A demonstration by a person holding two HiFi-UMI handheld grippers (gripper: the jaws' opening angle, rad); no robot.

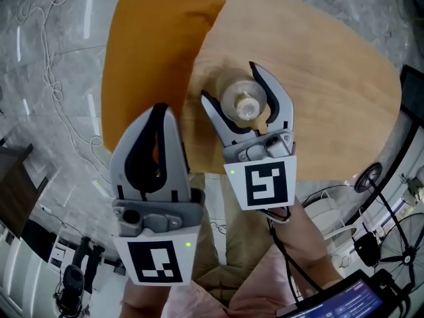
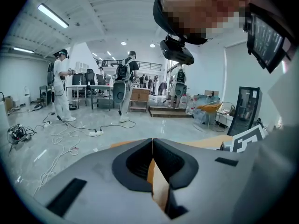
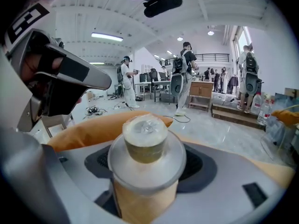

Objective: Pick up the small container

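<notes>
Clear plastic small container (image 1: pixel 242 102), cap up & upright, sits over the wood table (image 1: pixel 331 78) right btw the jaws of the right gripper (image 1: pixel 228 82), which hug its sides, so that hand's nearest, while the left gripper (image 1: pixel 161 110), jaws pressed together w/ nothing inside, hangs by the orange cushion (image 1: pixel 149 52).

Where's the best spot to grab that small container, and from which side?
Grip the small container by its round body under the wider lid, coming in level from the person's side. It stands upright, and the lid's overhang should stop slipping. The right gripper holds it that way.
</notes>
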